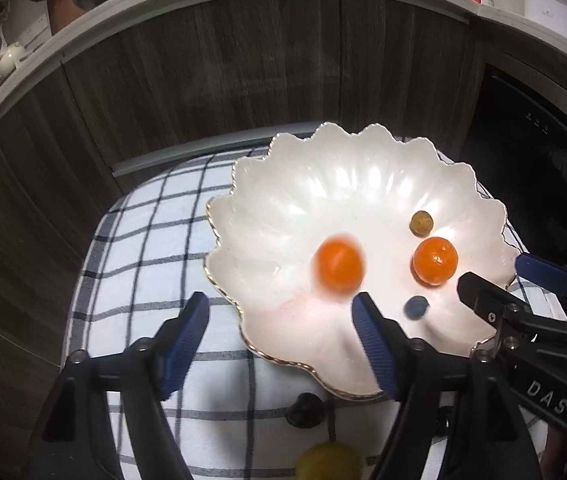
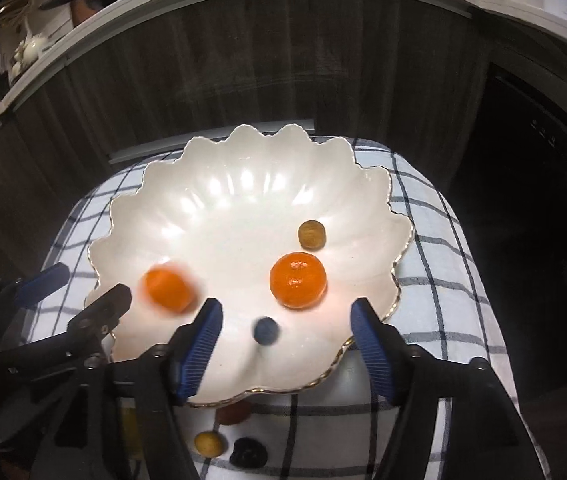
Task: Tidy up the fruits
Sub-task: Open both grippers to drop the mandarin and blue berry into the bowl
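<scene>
A white scalloped bowl sits on a checked cloth. In it lie a sharp orange, a motion-blurred orange, a small brownish-green fruit and a blurred blueberry. My left gripper is open and empty over the bowl's near left rim. My right gripper is open and empty over the near rim, above the blueberry.
On the checked cloth in front of the bowl lie a dark fruit, a yellow fruit and a reddish fruit. Dark wood cabinets and a counter stand behind; a dark appliance is right.
</scene>
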`<state>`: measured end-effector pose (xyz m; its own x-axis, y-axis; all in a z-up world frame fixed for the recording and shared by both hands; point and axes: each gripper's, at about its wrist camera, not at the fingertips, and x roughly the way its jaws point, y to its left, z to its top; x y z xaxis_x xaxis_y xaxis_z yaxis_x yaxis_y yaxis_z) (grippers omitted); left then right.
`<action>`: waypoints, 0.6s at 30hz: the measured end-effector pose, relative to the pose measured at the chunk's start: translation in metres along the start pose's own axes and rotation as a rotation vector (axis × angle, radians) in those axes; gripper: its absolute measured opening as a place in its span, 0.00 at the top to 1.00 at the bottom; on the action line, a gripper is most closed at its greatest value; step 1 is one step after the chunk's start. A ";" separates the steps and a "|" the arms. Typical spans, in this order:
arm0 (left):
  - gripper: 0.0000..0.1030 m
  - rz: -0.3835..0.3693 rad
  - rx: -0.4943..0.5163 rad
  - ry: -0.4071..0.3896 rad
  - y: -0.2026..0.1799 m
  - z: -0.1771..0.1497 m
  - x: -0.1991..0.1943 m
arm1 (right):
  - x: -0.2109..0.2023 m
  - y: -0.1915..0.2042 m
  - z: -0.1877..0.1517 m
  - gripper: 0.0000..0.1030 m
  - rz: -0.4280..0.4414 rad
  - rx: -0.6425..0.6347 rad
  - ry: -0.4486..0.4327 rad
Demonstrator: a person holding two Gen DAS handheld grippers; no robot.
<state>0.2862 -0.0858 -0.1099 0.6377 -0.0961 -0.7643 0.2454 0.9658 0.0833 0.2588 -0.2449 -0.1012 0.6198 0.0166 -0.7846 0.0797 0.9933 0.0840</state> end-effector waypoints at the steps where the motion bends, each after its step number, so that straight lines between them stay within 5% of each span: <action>1: 0.22 0.005 0.002 -0.006 0.000 0.000 -0.002 | 0.000 -0.001 0.000 0.32 -0.006 0.004 -0.001; 6: 0.11 0.016 -0.027 -0.037 0.005 0.003 -0.013 | -0.006 -0.003 0.000 0.31 -0.024 0.018 -0.011; 18: 0.06 0.040 -0.047 -0.080 0.008 0.002 -0.038 | -0.027 -0.003 -0.001 0.25 -0.036 0.024 -0.046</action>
<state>0.2659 -0.0751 -0.0788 0.7033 -0.0742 -0.7070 0.1848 0.9794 0.0810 0.2408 -0.2487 -0.0805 0.6512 -0.0251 -0.7584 0.1215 0.9900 0.0715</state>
